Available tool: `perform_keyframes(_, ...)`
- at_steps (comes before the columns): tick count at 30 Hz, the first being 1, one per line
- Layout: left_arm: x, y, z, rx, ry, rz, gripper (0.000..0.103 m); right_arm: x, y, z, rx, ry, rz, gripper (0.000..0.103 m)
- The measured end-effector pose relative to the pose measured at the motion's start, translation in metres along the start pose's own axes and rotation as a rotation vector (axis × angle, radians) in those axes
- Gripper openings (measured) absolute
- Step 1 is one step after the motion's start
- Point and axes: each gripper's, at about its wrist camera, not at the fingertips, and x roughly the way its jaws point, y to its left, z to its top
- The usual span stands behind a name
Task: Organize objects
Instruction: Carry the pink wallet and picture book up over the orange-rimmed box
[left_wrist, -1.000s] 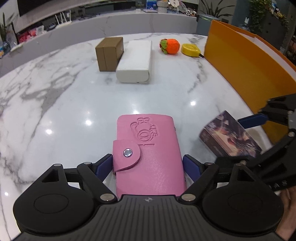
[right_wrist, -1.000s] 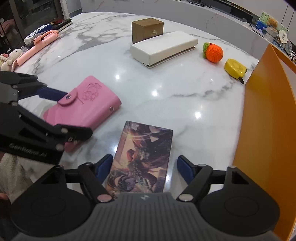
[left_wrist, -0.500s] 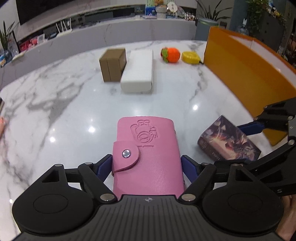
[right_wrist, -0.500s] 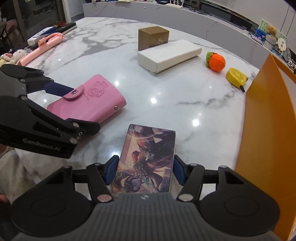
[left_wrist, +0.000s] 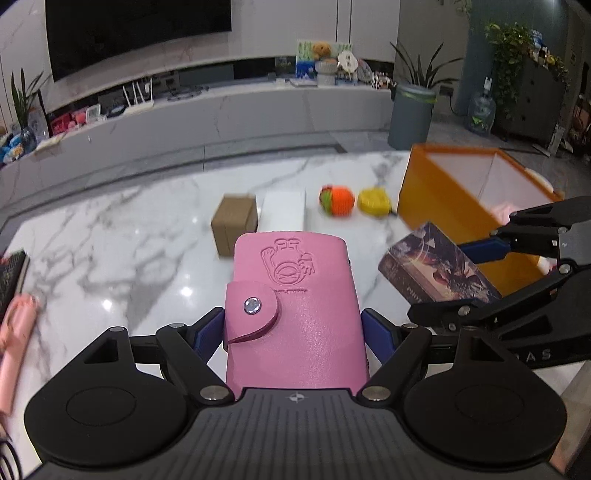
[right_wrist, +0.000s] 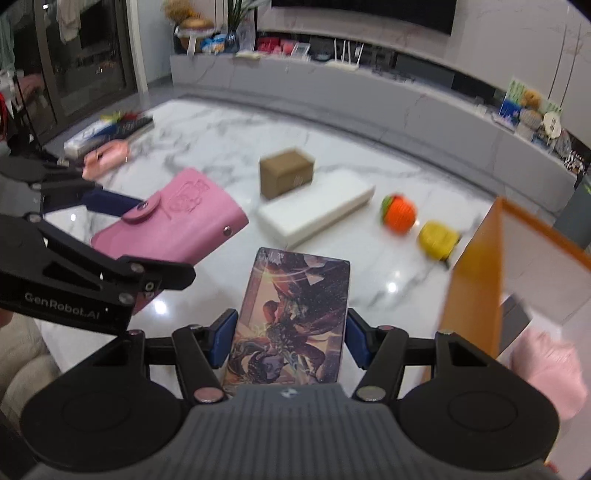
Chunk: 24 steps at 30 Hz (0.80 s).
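Note:
My left gripper (left_wrist: 293, 328) is shut on a pink card wallet (left_wrist: 291, 295) with a snap flap and holds it raised above the marble table (left_wrist: 110, 251). My right gripper (right_wrist: 290, 334) is shut on a dark illustrated card box (right_wrist: 291, 317), also lifted off the table. Each gripper shows in the other's view: the card box (left_wrist: 436, 269) to the right of the wallet, the wallet (right_wrist: 173, 225) to the left of the box. An orange bin (left_wrist: 454, 195) stands at the right; it also shows in the right wrist view (right_wrist: 476, 288).
On the far table lie a brown cardboard box (left_wrist: 234, 221), a white case (left_wrist: 282, 208), an orange knitted toy (left_wrist: 338, 199) and a yellow tape measure (left_wrist: 375, 201). A pink object (left_wrist: 14, 339) lies at the left edge. Something pink (right_wrist: 546, 365) lies inside the bin.
Both grippers have lifted their objects off the table and tilted upward, so the room behind is in view. The right gripper closed on the card box.

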Motion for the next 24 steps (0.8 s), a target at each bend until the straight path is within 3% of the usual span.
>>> perform_keyframes(8,-0.002,-0.035,0.048,0.044,-0.061,-0.04,0.091,-0.036,-0.052,0.028,0.049,-0.132,-0.057,0.063)
perform_keyframes(24,0.052,-0.147,0.1,0.2,-0.094,-0.165,0.091,-0.074,-0.167,0.002,0.247,-0.232,-0.146,0.063)
